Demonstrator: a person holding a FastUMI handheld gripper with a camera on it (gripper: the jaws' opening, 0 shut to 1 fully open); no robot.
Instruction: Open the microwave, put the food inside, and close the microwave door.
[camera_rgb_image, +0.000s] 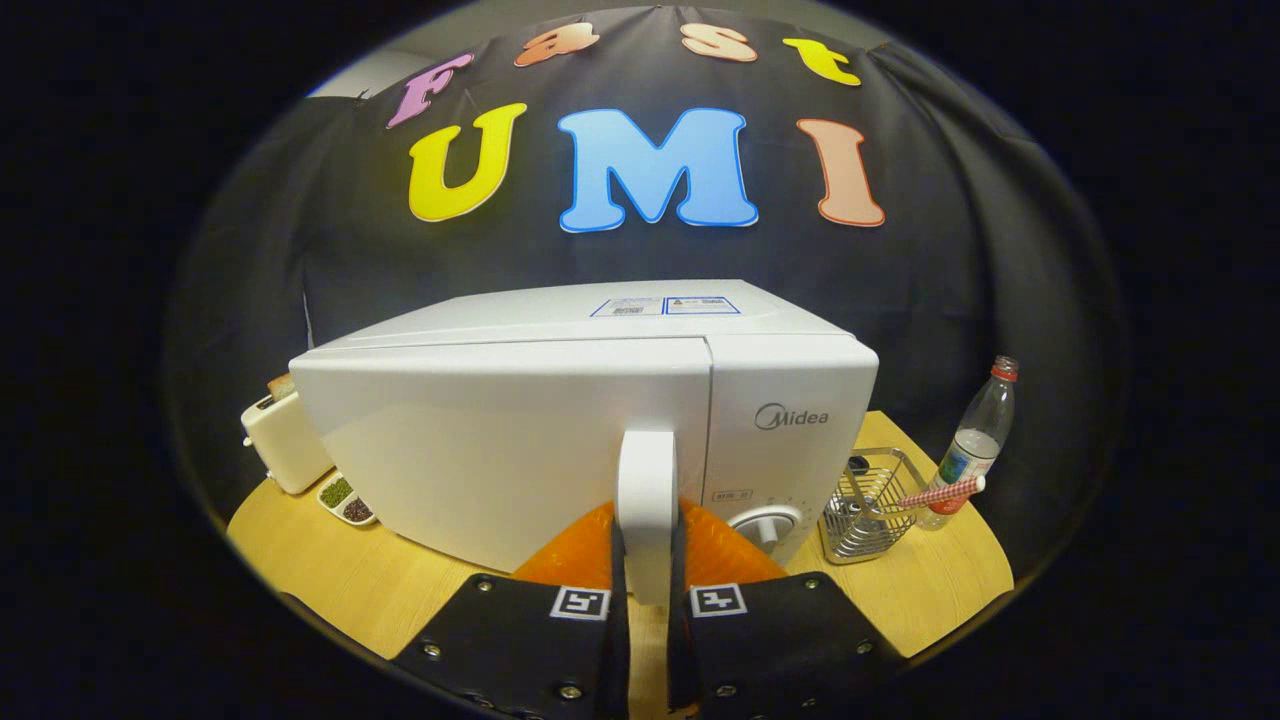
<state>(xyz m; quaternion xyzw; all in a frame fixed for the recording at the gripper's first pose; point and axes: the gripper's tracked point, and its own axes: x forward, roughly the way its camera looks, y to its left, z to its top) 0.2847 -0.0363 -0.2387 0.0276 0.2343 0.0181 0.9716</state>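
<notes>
We have the gripper (647, 560) clamped on the microwave (590, 430) door handle (646, 500): rigid, smooth, likely slippery, so grip mid-handle.

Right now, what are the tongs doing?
Tongs: shut on the microwave door handle, one finger pressed on each side.

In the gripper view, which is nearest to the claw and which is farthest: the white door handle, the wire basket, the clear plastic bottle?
1. White door handle: between the fingers of the claw.
2. Wire basket: beside the microwave's control panel.
3. Clear plastic bottle: beyond the basket.
</notes>
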